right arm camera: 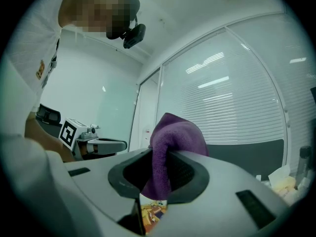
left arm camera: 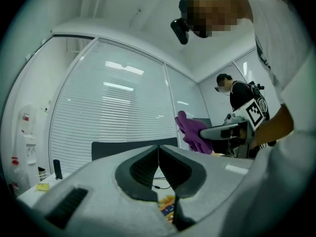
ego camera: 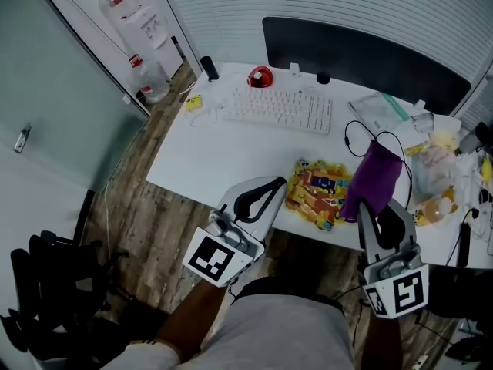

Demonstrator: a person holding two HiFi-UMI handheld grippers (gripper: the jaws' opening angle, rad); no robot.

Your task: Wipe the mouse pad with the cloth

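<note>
A flat, colourfully printed orange and yellow pad (ego camera: 316,191) lies near the front edge of the white desk (ego camera: 200,156); it looks like the mouse pad. My right gripper (ego camera: 368,205) is shut on a purple cloth (ego camera: 375,177) that sticks up from its jaws, just right of the pad and above its edge. In the right gripper view the cloth (right arm camera: 170,147) fills the right gripper (right arm camera: 160,169), with the pad (right arm camera: 152,214) below. My left gripper (ego camera: 268,188) hovers at the pad's left side, shut and empty. In the left gripper view the left gripper (left arm camera: 158,154) has its jaws pressed together.
A white keyboard (ego camera: 281,108) and a red object (ego camera: 260,76) lie behind the pad, in front of a dark upright screen (ego camera: 362,56). Bags and clutter (ego camera: 435,164) with a black cable (ego camera: 362,139) crowd the desk's right end. A water dispenser (ego camera: 139,21) stands far left. Another person (left arm camera: 237,90) stands nearby.
</note>
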